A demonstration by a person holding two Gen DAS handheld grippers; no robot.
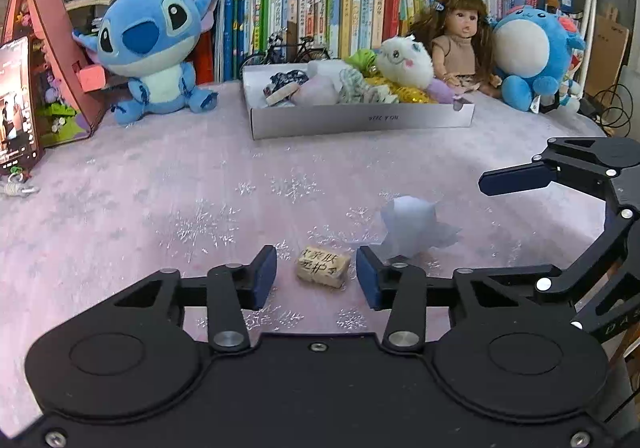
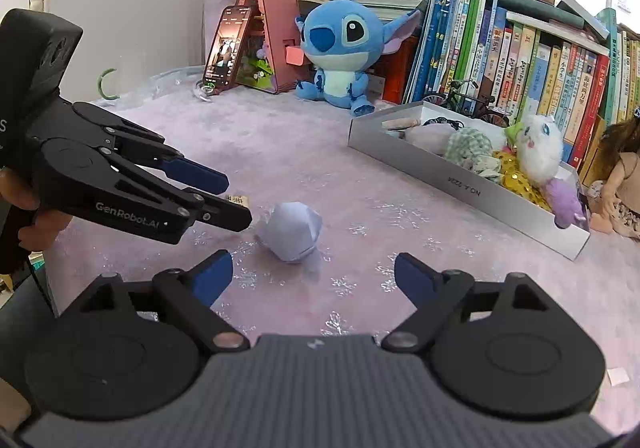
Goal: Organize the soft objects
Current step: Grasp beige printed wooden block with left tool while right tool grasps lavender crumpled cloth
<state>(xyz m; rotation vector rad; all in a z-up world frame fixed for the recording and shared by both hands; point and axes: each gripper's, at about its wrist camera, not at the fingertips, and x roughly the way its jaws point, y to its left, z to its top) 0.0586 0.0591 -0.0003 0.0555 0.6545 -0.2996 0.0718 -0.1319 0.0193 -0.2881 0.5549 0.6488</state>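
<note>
Step in hand, as judged: pickup of the last loose items on the pink cloth (image 1: pixel 160 183) for transfer to the box (image 1: pixel 360 119), which already holds several soft pieces.

Left gripper (image 1: pixel 316 278): jaws open at a moderate gap, holding nothing. The packet (image 1: pixel 323 267), a small tan block with printed characters, lies on the cloth directly between the two blue pads, nearer the right-hand pad, touching neither. Whether the pads are at cloth level cannot be told. Next move, as judged: close on the packet squarely, then lift toward the box.

Right gripper (image 2: pixel 314 282): jaws spread wide, holding nothing. The wad (image 2: pixel 291 232), a pale blue crumpled lump, lies on the cloth just ahead of the fingertips, left of the centreline and not yet between them. Next move, as judged: advance with a slight leftward shift until the wad sits between the pads, then close gently, since the wad looks easily crushed.

Caution: in the right wrist view the left gripper's fingers reach in near the wad. The two tools work close together, so a collision is possible.

The box stands well apart, at the far side by the books (image 1: pixel 320 3).
</note>
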